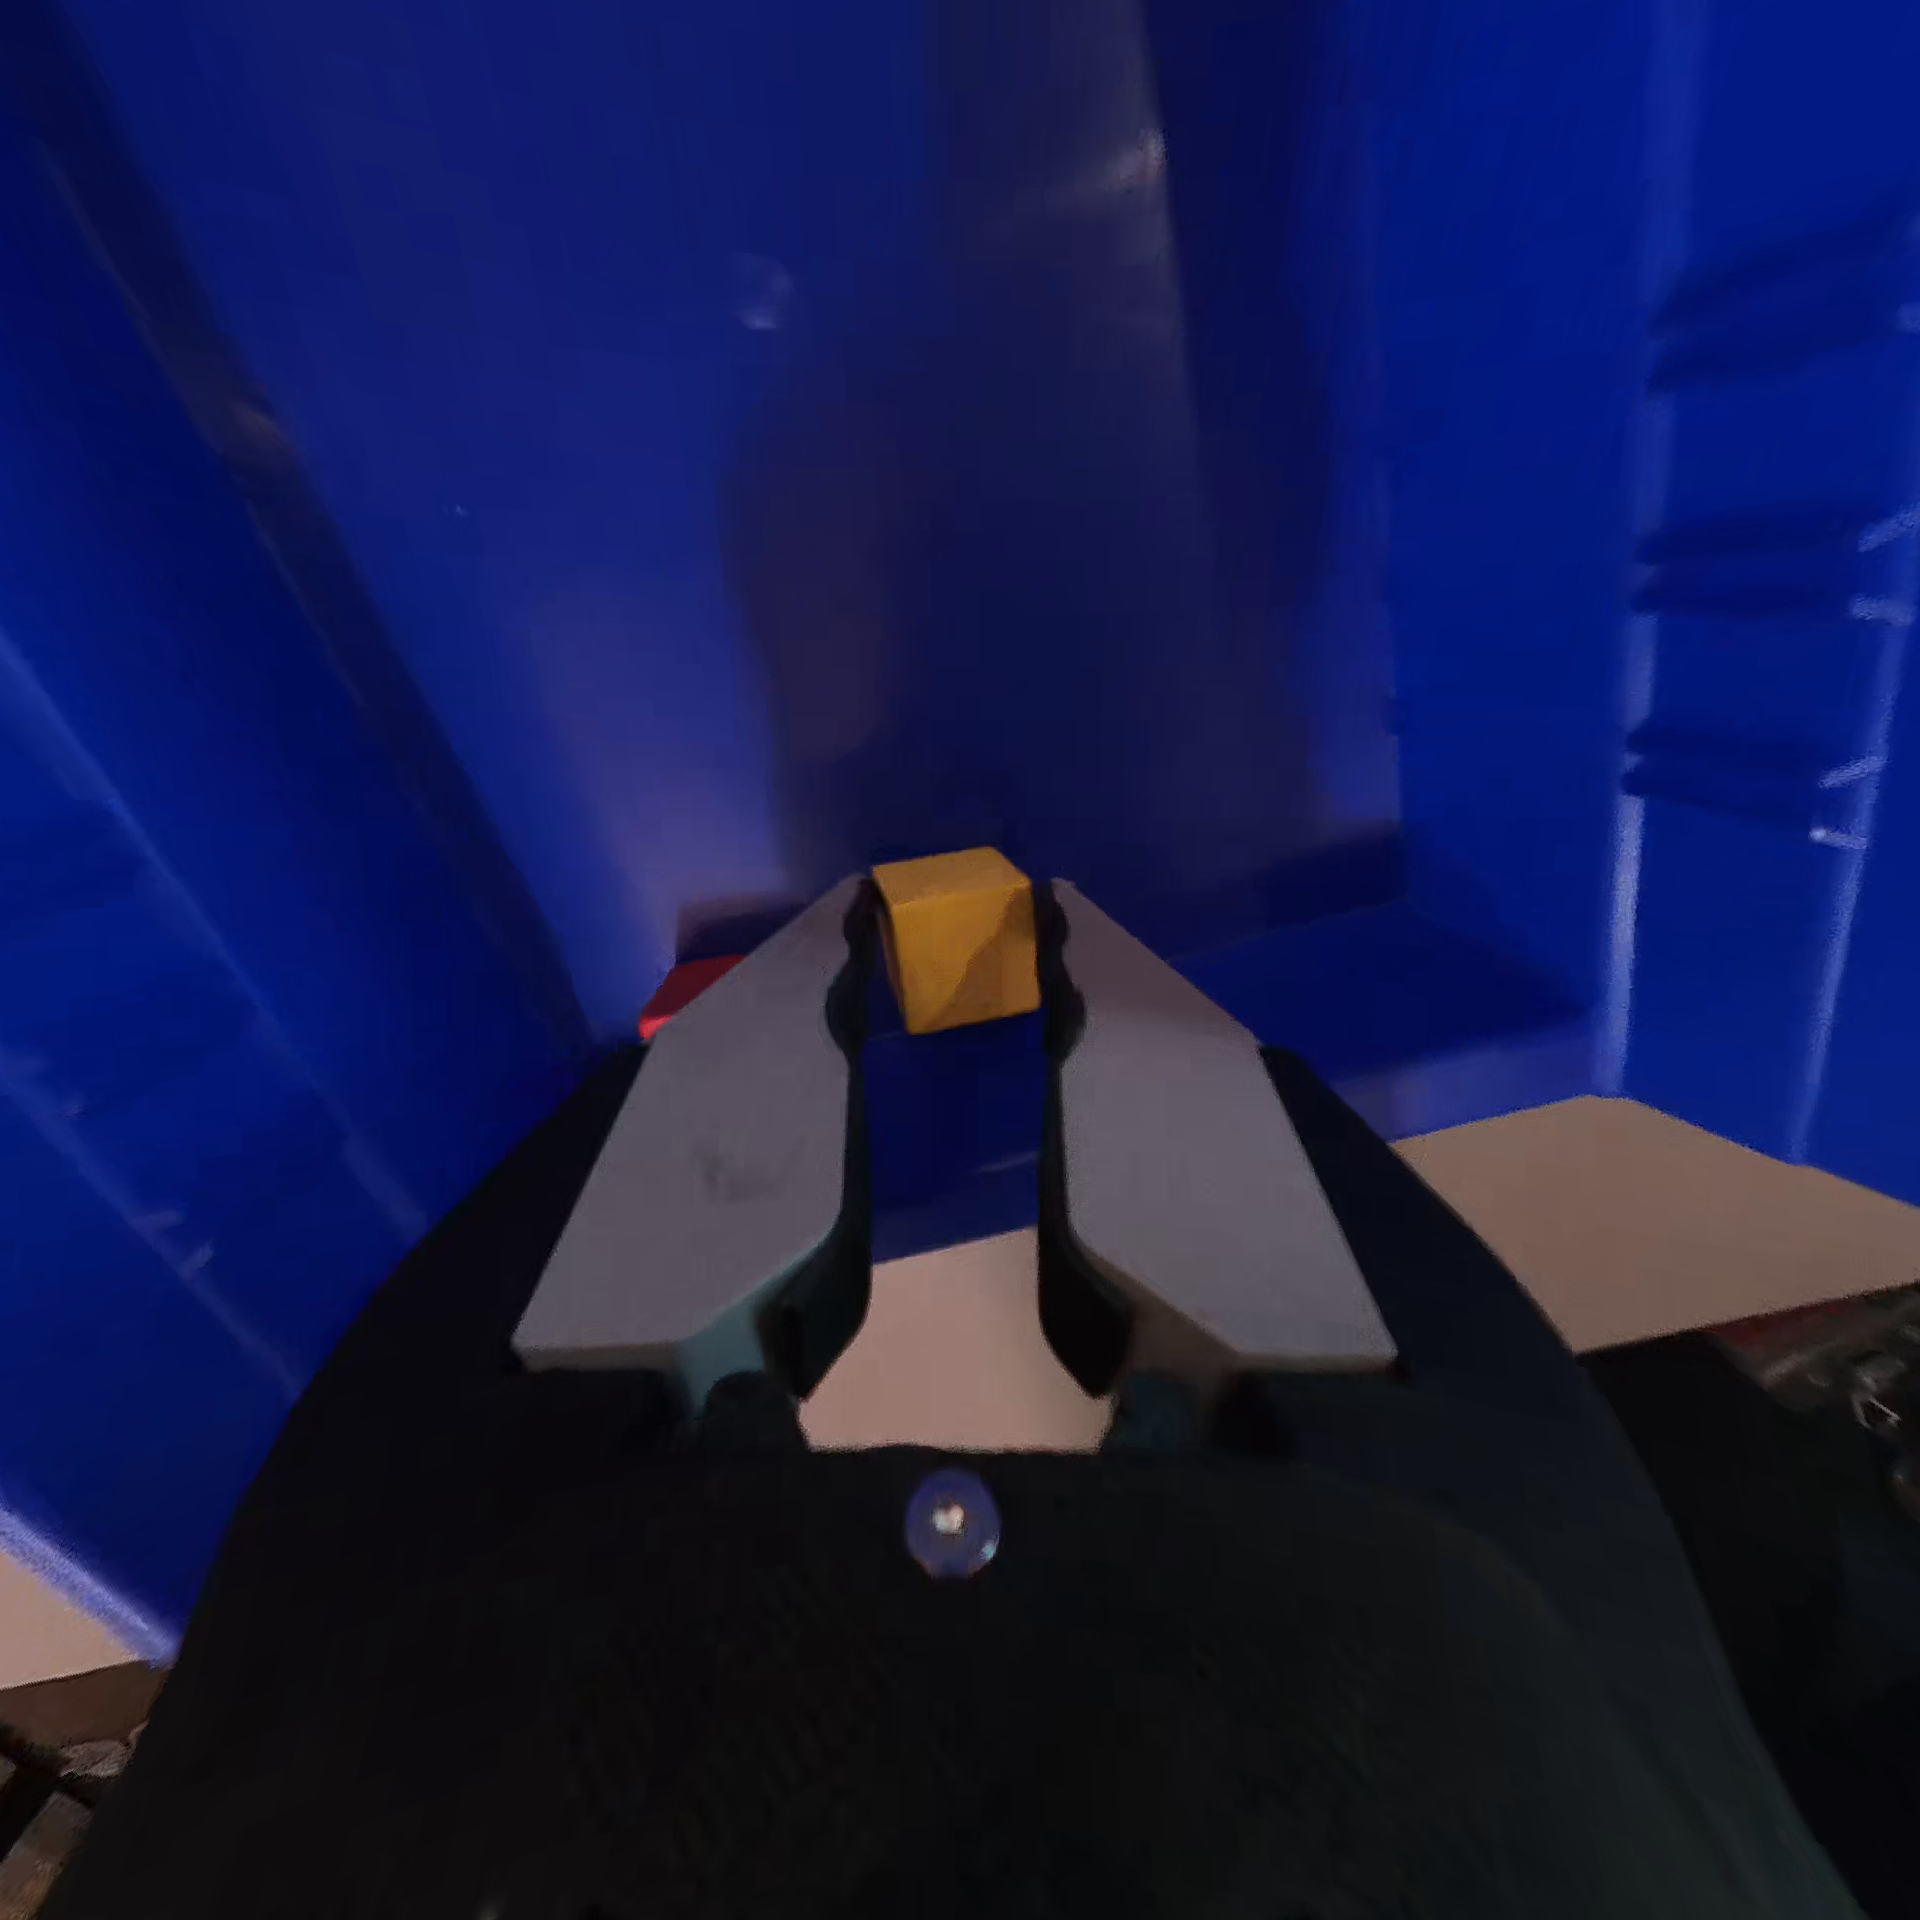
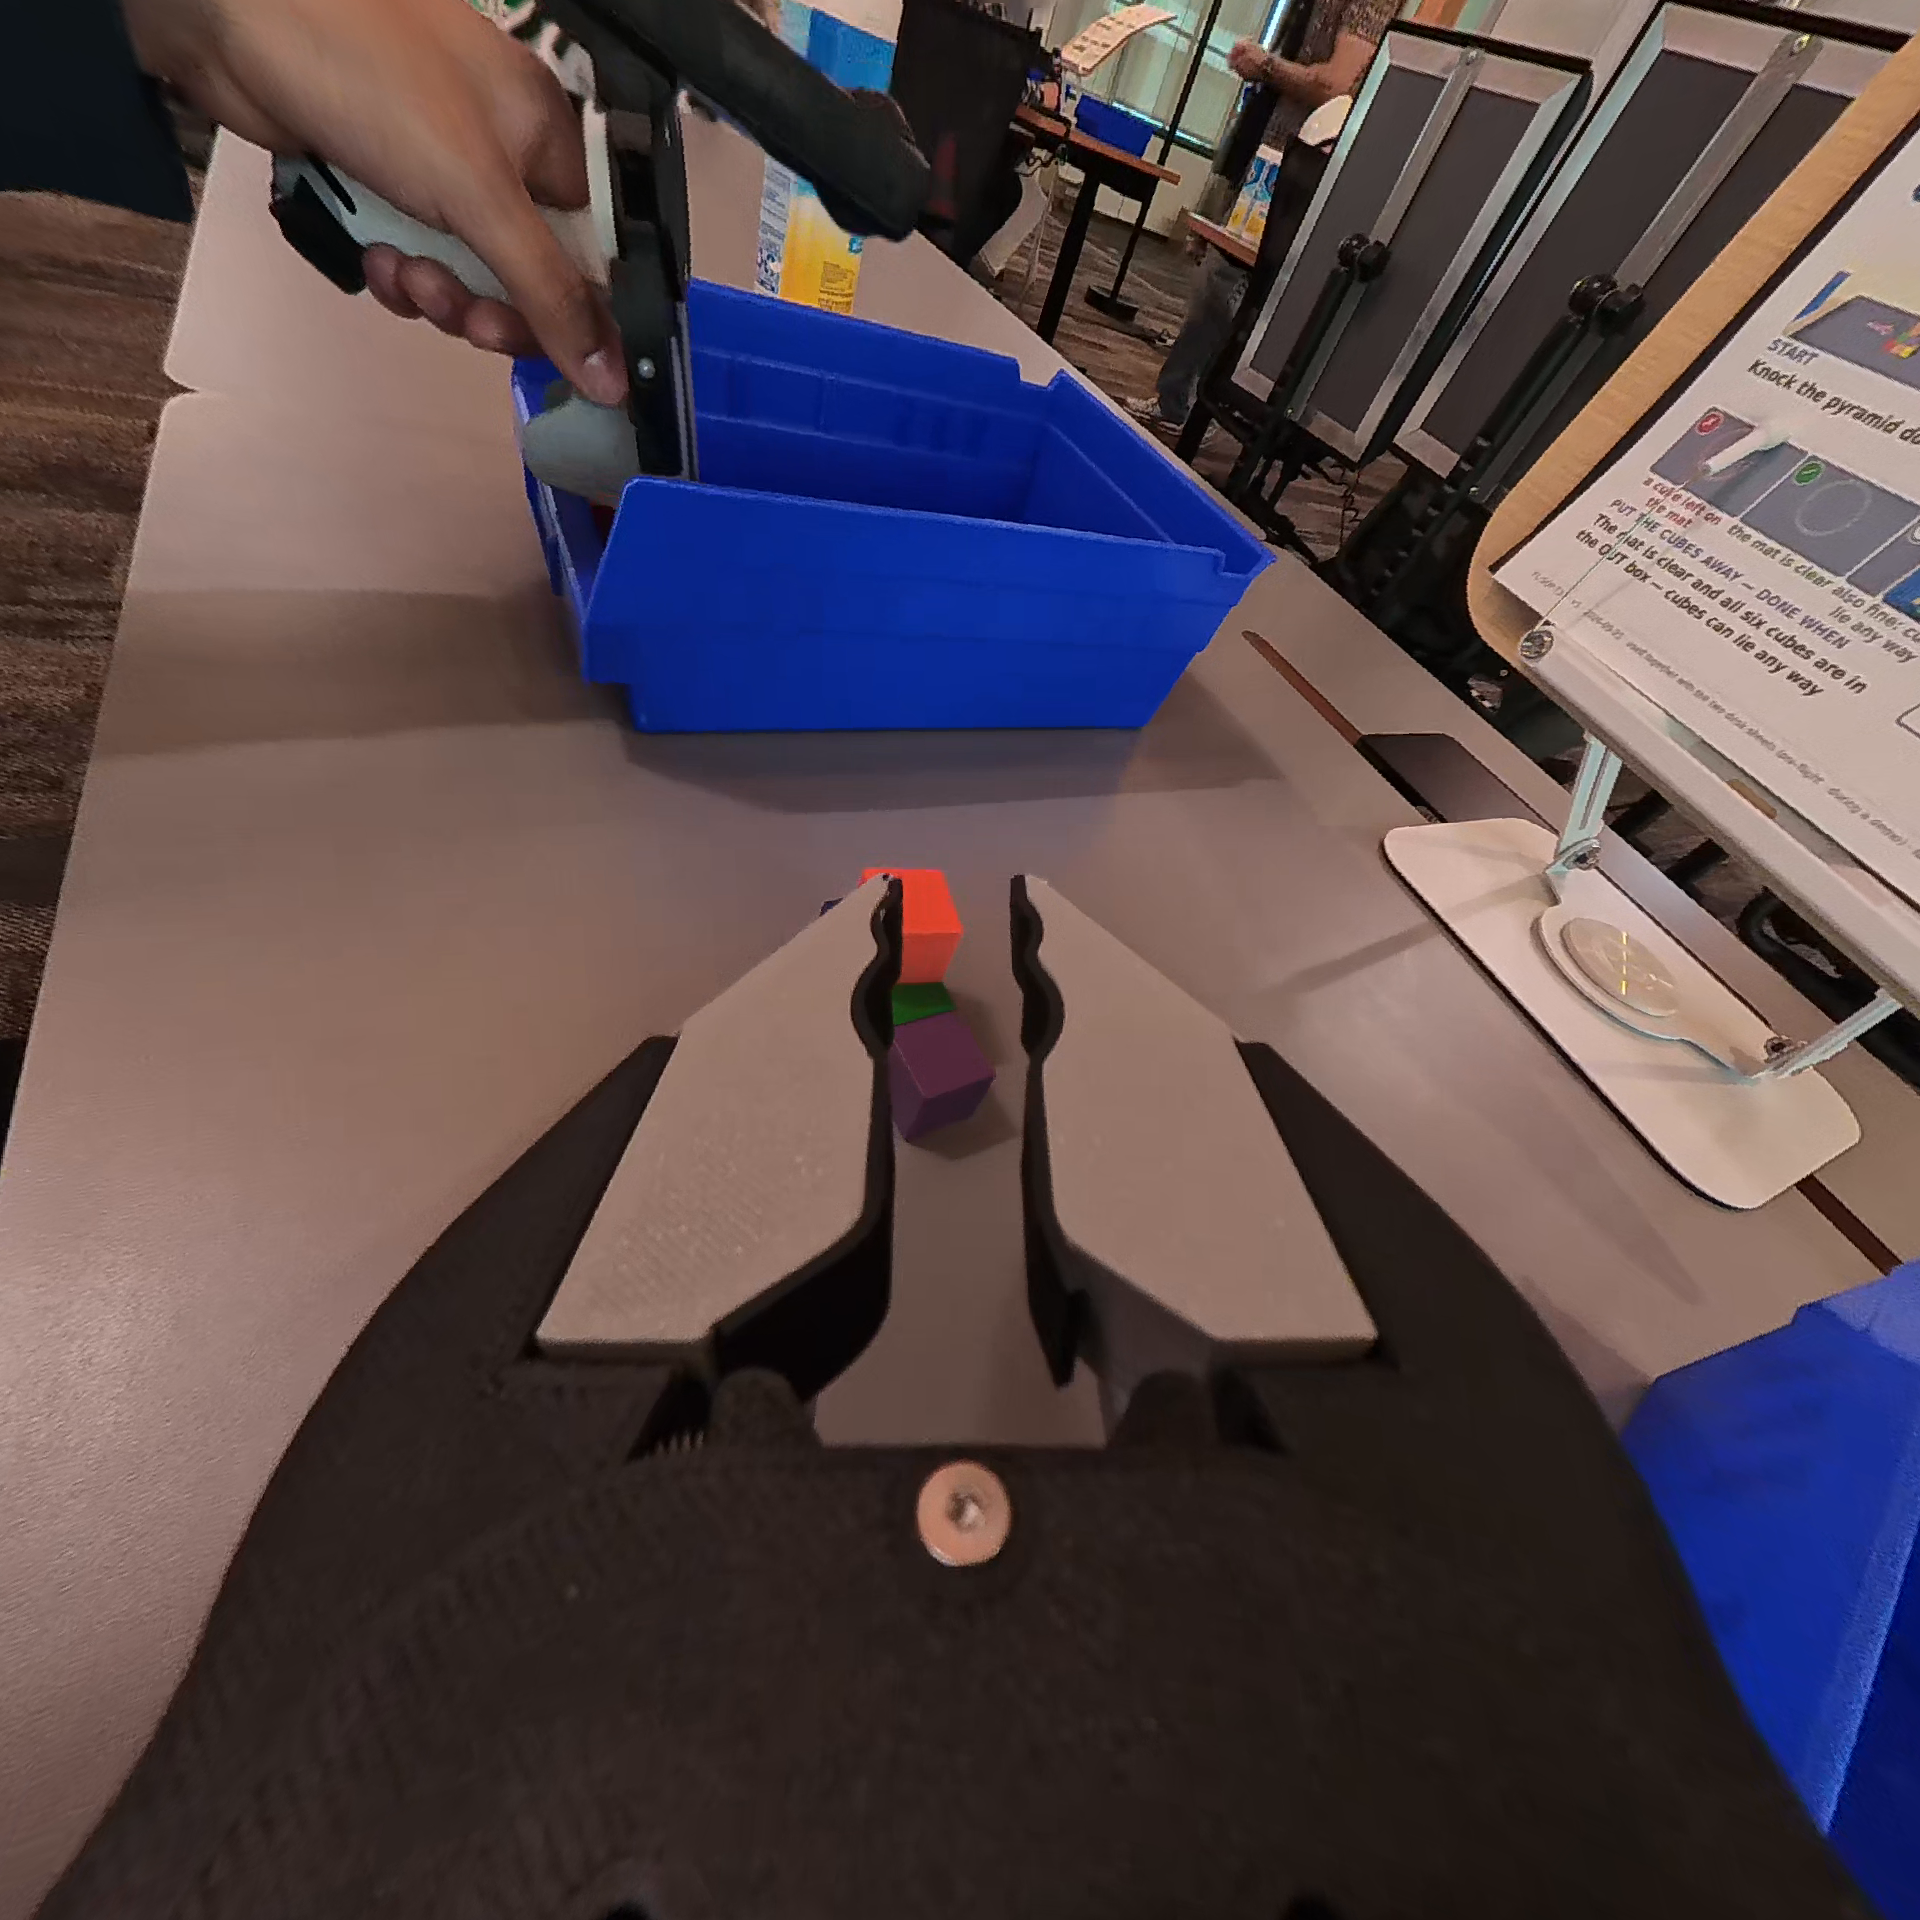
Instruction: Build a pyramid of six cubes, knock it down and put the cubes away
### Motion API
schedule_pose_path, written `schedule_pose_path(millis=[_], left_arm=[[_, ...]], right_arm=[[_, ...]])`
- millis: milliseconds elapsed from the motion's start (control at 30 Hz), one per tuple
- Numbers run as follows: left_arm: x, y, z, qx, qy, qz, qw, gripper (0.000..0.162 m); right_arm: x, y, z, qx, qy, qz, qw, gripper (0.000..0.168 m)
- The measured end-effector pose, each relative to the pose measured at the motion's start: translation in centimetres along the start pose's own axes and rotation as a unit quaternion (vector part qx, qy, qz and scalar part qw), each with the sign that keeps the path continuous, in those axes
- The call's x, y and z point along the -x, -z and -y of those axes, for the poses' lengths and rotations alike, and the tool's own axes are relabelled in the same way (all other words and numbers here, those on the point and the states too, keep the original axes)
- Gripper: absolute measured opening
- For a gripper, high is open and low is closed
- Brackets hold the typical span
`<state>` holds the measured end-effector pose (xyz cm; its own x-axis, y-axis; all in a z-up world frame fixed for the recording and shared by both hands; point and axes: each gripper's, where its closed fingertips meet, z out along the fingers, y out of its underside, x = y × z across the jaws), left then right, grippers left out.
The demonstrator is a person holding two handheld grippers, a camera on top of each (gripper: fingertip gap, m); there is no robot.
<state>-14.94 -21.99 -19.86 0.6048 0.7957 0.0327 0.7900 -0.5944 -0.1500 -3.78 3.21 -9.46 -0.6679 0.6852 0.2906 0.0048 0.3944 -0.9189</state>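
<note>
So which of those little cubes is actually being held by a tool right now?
The yellow cube, pinched between the left tool's tips inside the blue bin. The orange, green and purple cubes lie loose on the table.

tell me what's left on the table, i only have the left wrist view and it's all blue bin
Observer: An orange cube, a green cube and a purple cube lie clustered on the grey table, in front of the blue bin.
Operator: is the right one holding anything
Observer: No, the right hand-held gripper is open and empty, aimed at that cluster.
Operator: where am i relative to the bin
Observer: Your left hand-held gripper dips over the bin's left end wall, with the yellow cube between its fingers.
</note>
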Motion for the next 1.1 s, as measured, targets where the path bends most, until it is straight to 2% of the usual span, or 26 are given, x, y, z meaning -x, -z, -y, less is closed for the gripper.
schedule_pose_path(millis=[100, 200, 300, 400, 467, 533, 700, 900, 1000, 1100], left_arm=[[0.7, 0.1, 0.2, -0.007, 0.002, 0.003, 1.0, 0.025], [0.8, 1.1, 1.2, -0.045, 0.002, -0.009, 0.999, 0.025], [0.7, 3.2, 2.4, -0.102, 0.005, -0.027, 0.994, 0.025], [-0.9, 6.4, 3.6, -0.179, 0.003, -0.082, 0.98, 0.025], [-2.9, 9.0, 3.9, -0.237, -0.012, -0.134, 0.962, 0.025], [-6.4, 12.0, 3.4, -0.294, -0.052, -0.213, 0.93, 0.025], [-15.4, 15.9, 0.3, -0.346, -0.111, -0.388, 0.847, 0.025], [-21.6, 16.6, -1.1, -0.346, -0.138, -0.483, 0.792, 0.025], [-23.0, 16.1, -1.1, -0.339, -0.144, -0.492, 0.789, 0.025], [-23.9, 16.0, -1.2, -0.338, -0.144, -0.507, 0.779, 0.025]], right_arm=[[-0.1, 0.0, 0.0, 0.0, -0.004, 0.001, 1.0, 0.018], [-0.1, 0.0, 0.0, -0.001, -0.006, 0.003, 1.0, 0.018], [-0.1, 0.0, 0.0, -0.003, -0.005, 0.002, 1.0, 0.017], [0.4, 0.1, 0.3, -0.012, -0.005, 0.013, 1.0, 0.018], [1.0, 0.0, 0.6, -0.019, -0.001, 0.028, 0.999, 0.019], [2.0, 0.0, 1.1, -0.031, 0.0, 0.047, 0.998, 0.022], [5.5, 0.1, 4.6, -0.088, 0.016, 0.079, 0.993, 0.036], [9.3, -0.2, 7.7, -0.108, 0.088, 0.086, 0.987, 0.038], [8.8, -0.7, 8.4, -0.123, 0.11, 0.051, 0.985, 0.044], [8.9, -0.3, 8.9, -0.146, 0.129, 0.046, 0.98, 0.036]])
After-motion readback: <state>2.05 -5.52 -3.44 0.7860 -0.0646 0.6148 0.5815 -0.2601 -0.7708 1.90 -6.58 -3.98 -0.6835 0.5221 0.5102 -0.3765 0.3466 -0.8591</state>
